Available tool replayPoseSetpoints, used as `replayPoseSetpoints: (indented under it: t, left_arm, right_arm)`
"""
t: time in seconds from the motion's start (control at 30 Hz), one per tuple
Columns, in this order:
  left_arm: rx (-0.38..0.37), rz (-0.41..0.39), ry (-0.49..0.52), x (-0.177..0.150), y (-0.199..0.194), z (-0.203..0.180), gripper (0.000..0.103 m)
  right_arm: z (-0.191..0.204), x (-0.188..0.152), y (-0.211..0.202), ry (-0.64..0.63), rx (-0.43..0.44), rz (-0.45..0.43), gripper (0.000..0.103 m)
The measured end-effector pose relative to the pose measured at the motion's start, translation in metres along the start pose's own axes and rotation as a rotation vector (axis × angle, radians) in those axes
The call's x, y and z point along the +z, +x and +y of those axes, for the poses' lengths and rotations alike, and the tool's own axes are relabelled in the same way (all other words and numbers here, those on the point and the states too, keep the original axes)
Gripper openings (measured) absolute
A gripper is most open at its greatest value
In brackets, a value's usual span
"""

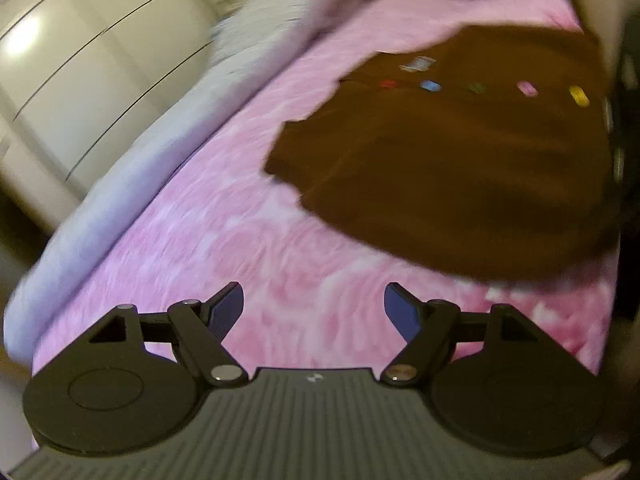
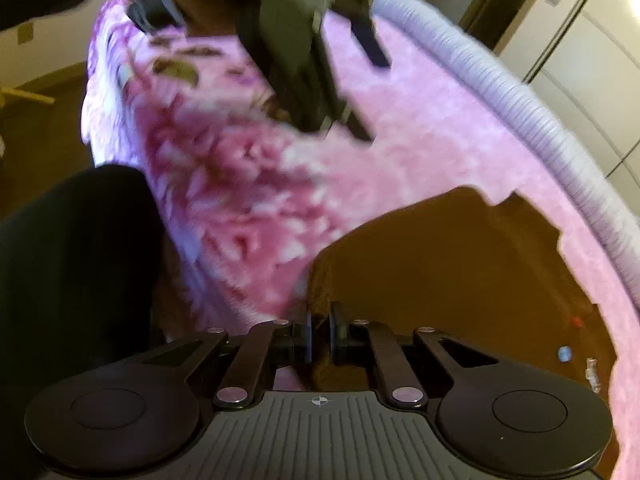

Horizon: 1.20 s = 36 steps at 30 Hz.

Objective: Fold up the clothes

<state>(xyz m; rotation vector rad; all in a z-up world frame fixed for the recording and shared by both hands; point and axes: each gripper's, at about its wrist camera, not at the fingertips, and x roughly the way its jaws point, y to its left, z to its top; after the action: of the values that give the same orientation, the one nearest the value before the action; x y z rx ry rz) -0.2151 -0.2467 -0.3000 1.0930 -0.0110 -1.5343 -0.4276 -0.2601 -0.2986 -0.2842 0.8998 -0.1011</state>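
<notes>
In the left wrist view, pale cabinets stand at the far left, beside a lavender ribbed edge that runs along the side of a pink blanket. The left gripper hangs over bare pink fabric with its jaws spread wide and nothing between the blue pads. To its right and farther off, a brown garment lies spread on the blanket, with a row of small coloured patches across it and a small white label above them. The garment's right edge runs out of sight behind a dark shape at the frame's border. The whole view is motion-blurred.

In the right wrist view, a dark mass fills the lower left. The blanket covers the middle, and the left gripper shows above it at top centre, blurred. The right gripper is clenched on an edge of the garment: brown cloth sits pinched between its nearly closed pads. From there the garment spreads away to the right over the blanket. The lavender edge curves along the far right, with cabinets beyond it.
</notes>
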Motion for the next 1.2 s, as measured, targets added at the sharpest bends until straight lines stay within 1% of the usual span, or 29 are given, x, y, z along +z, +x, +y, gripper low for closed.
replayPoseSetpoints:
  t: [0.1, 0.13, 0.2, 0.27, 0.3, 0.33, 0.37, 0.43, 0.47, 0.5, 0.53, 0.63, 0.7, 0.73, 0.77, 0.83, 0.87, 0.93, 0.97, 1.0, 1.03, 1.07, 1.1, 1.13, 1.17, 1.2]
  left_arm:
    - [0.010, -0.048, 0.234, 0.003, 0.028, -0.012, 0.074]
    - [0.016, -0.060, 0.296, 0.005, 0.038, -0.014, 0.074]
    - [0.024, -0.084, 0.405, 0.008, 0.058, -0.017, 0.074]
    - [0.008, -0.106, 0.481, 0.012, 0.076, -0.017, 0.070]
    - [-0.002, -0.116, 0.507, 0.014, 0.082, -0.017, 0.065]
    - [-0.013, -0.125, 0.531, 0.016, 0.089, -0.016, 0.058]
    - [-0.026, -0.135, 0.551, 0.019, 0.095, -0.016, 0.054]
    - [-0.052, -0.135, 0.577, 0.022, 0.106, -0.016, 0.028]
    - [-0.065, -0.135, 0.589, 0.024, 0.111, -0.016, 0.022]
    - [-0.075, -0.123, 0.596, 0.026, 0.115, -0.016, 0.013]
    - [-0.078, -0.111, 0.600, 0.028, 0.118, -0.015, 0.009]
    - [-0.060, -0.063, 0.584, 0.040, 0.116, -0.001, 0.006]
    - [-0.041, -0.050, 0.548, 0.063, 0.109, 0.015, 0.006]
    - [-0.024, -0.049, 0.540, 0.079, 0.106, 0.022, 0.006]
    - [-0.001, -0.056, 0.551, 0.103, 0.104, 0.028, 0.006]
    - [0.033, -0.085, 0.578, 0.154, 0.102, 0.033, 0.007]
    - [0.040, -0.107, 0.589, 0.180, 0.102, 0.032, 0.007]
    - [0.049, -0.153, 0.646, 0.238, 0.113, 0.014, 0.009]
    - [0.061, -0.194, 0.670, 0.266, 0.122, -0.003, 0.009]
    - [0.059, -0.221, 0.662, 0.290, 0.136, -0.020, 0.010]
    - [0.054, -0.244, 0.649, 0.312, 0.150, -0.037, 0.017]
    - [0.033, -0.234, 0.637, 0.324, 0.164, -0.048, 0.025]
    - [0.008, -0.217, 0.627, 0.333, 0.178, -0.059, 0.040]
    - [-0.016, -0.199, 0.615, 0.343, 0.192, -0.070, 0.041]
    - [-0.033, -0.187, 0.580, 0.341, 0.196, -0.070, 0.041]
    - [-0.047, -0.176, 0.540, 0.336, 0.199, -0.068, 0.041]
  right_arm:
    - [-0.030, 0.004, -0.028, 0.157, 0.055, -0.066, 0.006]
    - [-0.039, 0.005, -0.036, 0.200, 0.062, -0.085, 0.006]
    - [-0.055, 0.006, -0.052, 0.271, 0.069, -0.118, 0.006]
    - [-0.068, 0.005, -0.064, 0.325, 0.074, -0.146, 0.006]
    - [-0.072, 0.004, -0.068, 0.345, 0.076, -0.158, 0.006]
    - [-0.076, 0.003, -0.071, 0.363, 0.080, -0.166, 0.006]
    - [-0.078, 0.002, -0.073, 0.378, 0.086, -0.171, 0.006]
    - [-0.082, -0.001, -0.071, 0.400, 0.106, -0.176, 0.006]
    - [-0.084, -0.002, -0.070, 0.410, 0.116, -0.178, 0.006]
    - [-0.085, -0.004, -0.068, 0.416, 0.130, -0.180, 0.006]
    - [-0.087, -0.004, -0.068, 0.421, 0.145, -0.183, 0.006]
    - [-0.097, -0.011, -0.066, 0.436, 0.204, -0.226, 0.006]
    - [-0.109, -0.020, -0.071, 0.459, 0.228, -0.282, 0.006]
    - [-0.116, -0.025, -0.074, 0.472, 0.239, -0.312, 0.006]
    - [-0.125, -0.032, -0.081, 0.490, 0.235, -0.351, 0.006]
    - [-0.147, -0.053, -0.102, 0.546, 0.199, -0.446, 0.006]
    - [-0.158, -0.068, -0.116, 0.587, 0.170, -0.496, 0.006]
    - [-0.175, -0.103, -0.146, 0.677, 0.100, -0.574, 0.006]
    - [-0.180, -0.125, -0.157, 0.737, 0.060, -0.595, 0.006]
    - [-0.185, -0.149, -0.167, 0.803, 0.017, -0.610, 0.006]
    - [-0.190, -0.172, -0.177, 0.868, -0.027, -0.625, 0.006]
    - [-0.195, -0.198, -0.180, 0.952, -0.060, -0.621, 0.006]
    - [-0.200, -0.224, -0.176, 1.053, -0.083, -0.599, 0.006]
    - [-0.206, -0.251, -0.169, 1.162, -0.094, -0.567, 0.006]
    - [-0.210, -0.271, -0.161, 1.238, -0.098, -0.541, 0.006]
    - [-0.211, -0.285, -0.154, 1.280, -0.108, -0.510, 0.006]
